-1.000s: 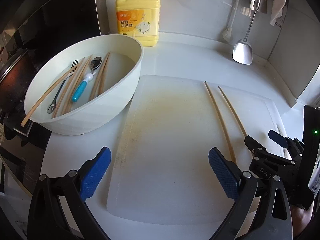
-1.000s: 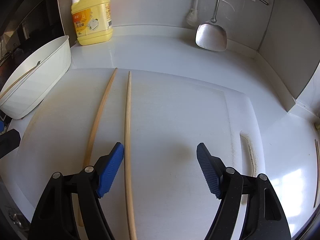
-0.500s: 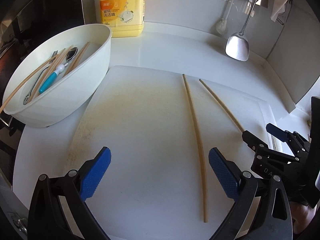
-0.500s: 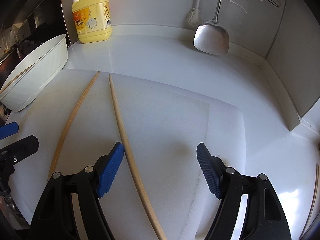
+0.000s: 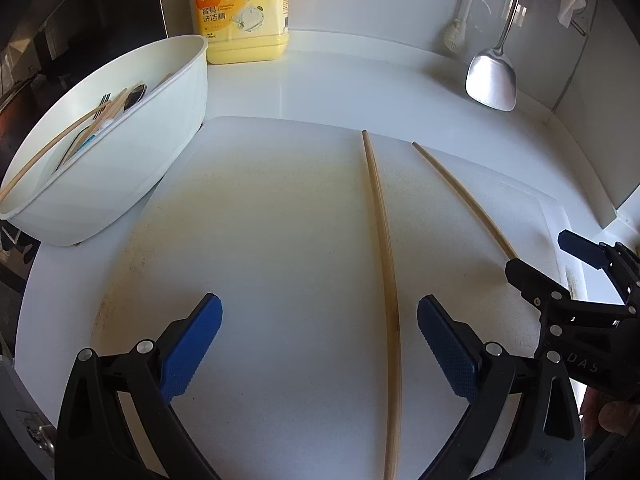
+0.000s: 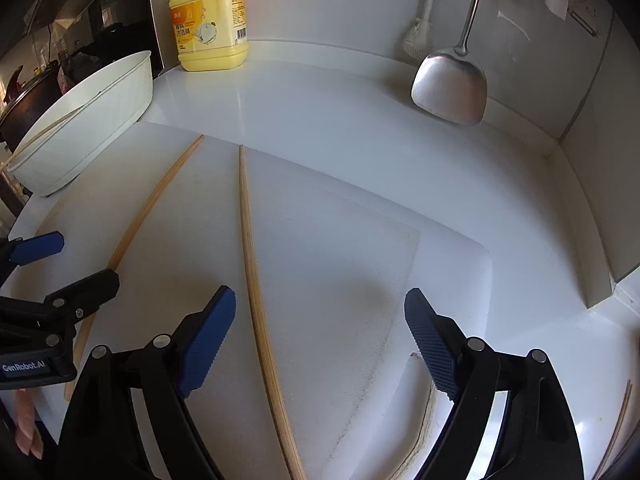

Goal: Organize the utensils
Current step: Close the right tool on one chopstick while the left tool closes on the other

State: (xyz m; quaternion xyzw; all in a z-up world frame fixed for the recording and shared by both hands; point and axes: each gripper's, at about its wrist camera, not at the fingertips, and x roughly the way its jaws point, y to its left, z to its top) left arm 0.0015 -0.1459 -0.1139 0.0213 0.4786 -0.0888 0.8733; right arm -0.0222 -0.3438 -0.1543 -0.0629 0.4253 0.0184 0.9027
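The left gripper [image 5: 318, 344] fills the bottom of the left wrist view with its blue pads spread wide and nothing clasped; one chopstick [image 5: 386, 276] runs up the frame between the pads, close to the right-hand one, and no pad presses on it. The right gripper [image 6: 320, 332] sits low in the right wrist view, its jaws opening; the other chopstick [image 6: 256, 280] lies between its pads, nearer the left pad, untouched by either. Each gripper also shows at the side edge of the other's view.

The white counter [image 5: 340, 80] spans both views and curves up into a white back wall. On it lies a large white cutting board [image 5: 260, 240], which takes up the middle of each frame and carries both chopsticks. The sticks lie side by side, close at the far ends and splaying apart toward the bottom of the frame.

At the upper left of the left wrist view a white basin [image 5: 120, 168] stands just beside the board's edge, holding more chopsticks, a fork and a spoon [image 5: 134, 96]. Behind it, at top centre, stands a yellow detergent bottle [image 5: 240, 12]. At the upper right a metal spatula [image 5: 491, 82] hangs against the wall, with a white brush [image 5: 456, 36] to its left.
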